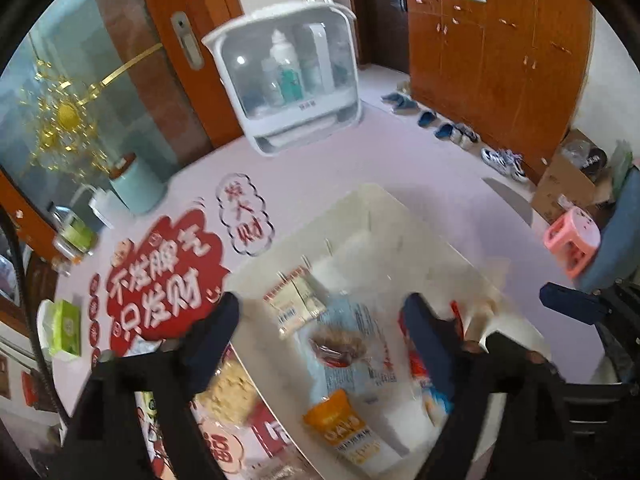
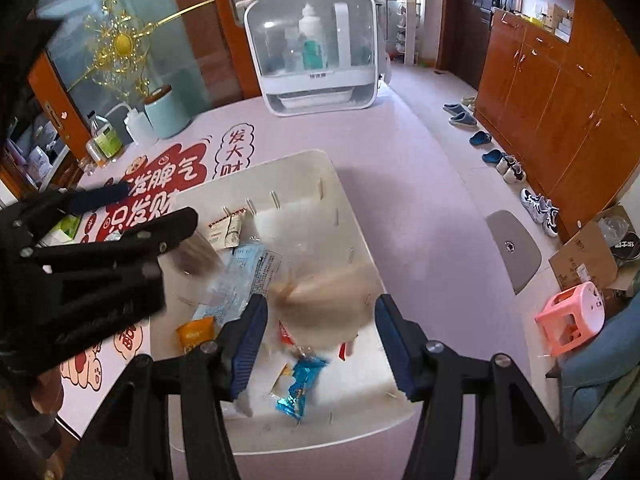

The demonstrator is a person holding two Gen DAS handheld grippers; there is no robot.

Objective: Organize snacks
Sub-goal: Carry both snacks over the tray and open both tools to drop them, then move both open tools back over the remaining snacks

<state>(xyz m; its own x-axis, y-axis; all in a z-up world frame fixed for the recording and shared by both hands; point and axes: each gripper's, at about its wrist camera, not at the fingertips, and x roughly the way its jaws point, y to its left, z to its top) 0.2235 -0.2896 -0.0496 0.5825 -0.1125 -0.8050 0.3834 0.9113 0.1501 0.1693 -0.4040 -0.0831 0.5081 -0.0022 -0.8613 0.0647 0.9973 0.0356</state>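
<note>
My left hand-held gripper (image 1: 320,320): jaws stood apart, nothing clamped, hanging over the near end of the white tray (image 1: 404,216). My right hand-held gripper (image 2: 320,340): jaws likewise apart and gripping nothing, above the tray's (image 2: 304,160) near right part, with a blurred pale packet (image 2: 320,320) between the fingers but not pressed by them.

Tray contents, left-wrist view: one orange-topped snack pouch (image 1: 344,428) at the near edge; one pale blue printed packet (image 1: 352,344) with a brown picture, mid-tray; one small cream sachet with a red stripe (image 1: 292,300) further in; one red-and-white wrapper (image 1: 416,360) partly hidden behind the right finger. Right-wrist view added one shiny blue wrapper (image 2: 300,384) near the front wall. The far end of the tray lay bare.

Outside the tray: one clear bag of yellowish snacks (image 1: 232,392) on the bench (image 1: 400,152), just beside the tray's left wall, behind my left finger.

Bench surroundings: red-and-white printed mat (image 1: 160,280) to the left; green tissue pack (image 1: 66,328) near the left edge; pale blue canister (image 1: 136,192); white lidded cabinet holding bottles (image 1: 288,76) at the far side.

Floor: a row of shoes (image 2: 480,136) along wooden cupboards (image 2: 560,80); pink stool (image 2: 572,316).
</note>
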